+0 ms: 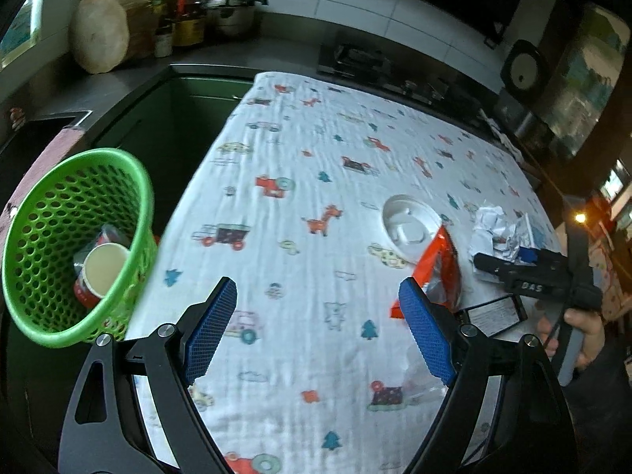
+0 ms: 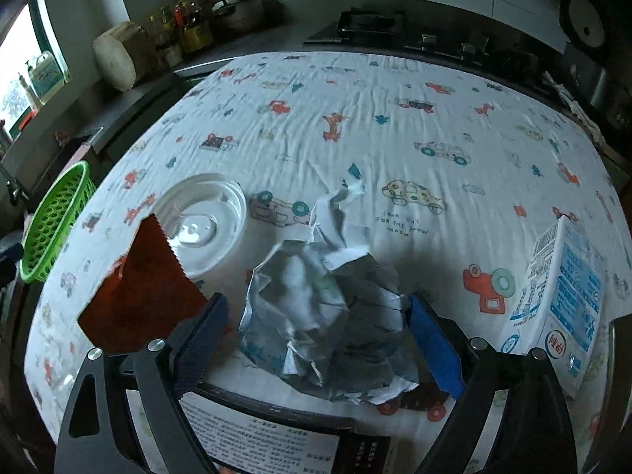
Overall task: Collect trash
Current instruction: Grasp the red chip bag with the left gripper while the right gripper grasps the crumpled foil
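Covering the whole table, one printed cloth (image 2: 355,118) was spread, presumably so that the scattered rubbish lay on a single plain surface. One green basket (image 1: 79,245) was kept at the table's left edge, just off the cloth, where it could be reached from the table; one paper cup (image 1: 103,272) was already seen inside it, with something else beneath it that could not be made out. One white plastic lid (image 2: 201,223) and one red wrapper (image 2: 146,288) lay overlapping on the cloth, the wrapper over the lid's near edge. One small milk carton (image 2: 565,296) stood well apart to the right. One crumpled wad of paper (image 2: 324,308) sat between the fingers of the right gripper (image 2: 316,339), whose jaws were spread wide on either side of it, not yet pressed in. The left gripper (image 1: 316,328) was held over bare cloth near the basket, its jaws likewise spread wide with nothing between them.
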